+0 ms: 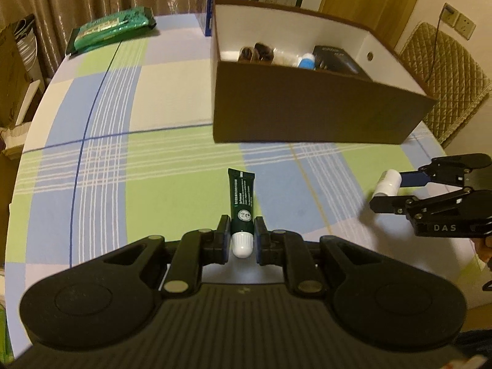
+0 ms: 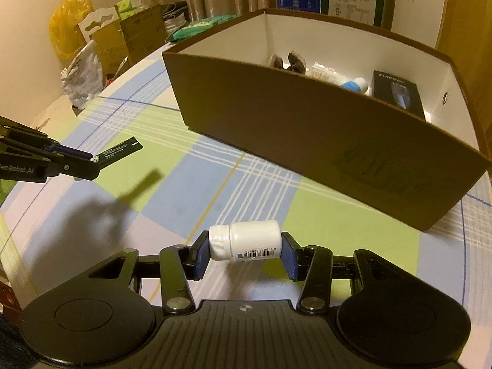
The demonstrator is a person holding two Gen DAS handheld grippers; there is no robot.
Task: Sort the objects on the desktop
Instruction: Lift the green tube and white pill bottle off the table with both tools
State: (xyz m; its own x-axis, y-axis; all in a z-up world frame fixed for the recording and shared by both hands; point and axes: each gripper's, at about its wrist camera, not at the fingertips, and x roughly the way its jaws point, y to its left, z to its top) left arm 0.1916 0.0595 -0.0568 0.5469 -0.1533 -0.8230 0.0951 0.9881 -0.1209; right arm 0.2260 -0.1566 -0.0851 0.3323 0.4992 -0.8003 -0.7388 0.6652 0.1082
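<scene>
Mid-sort, both grippers loaded: our left gripper is closed on a dark green tube, pads pinching it just above the ribbed white cap, crimped tail pointing away toward the box. Our right gripper is clamped end to end on a white bottle, lying sideways, ribbed cap at one blue pad, base at the other, barcode label facing the camera. Both items appear to be held clear of the bench, short of the box.

Progress, as we judge it: partly done. The box already holds several items, incl. a black carton, a blue-and-white container, dark brown pieces we can't identify, plus something pale and crinkly. Left to do: drop tube and bottle in. A green packet lies at the far bench edge; whether it's to be sorted we can't tell.

Materials: box is matte brown card outside, smooth white inside, w/ a small round hole in one end wall. Bottle is smooth plastic; tube soft, flattened. Bench cloth is pastel plaid.
</scene>
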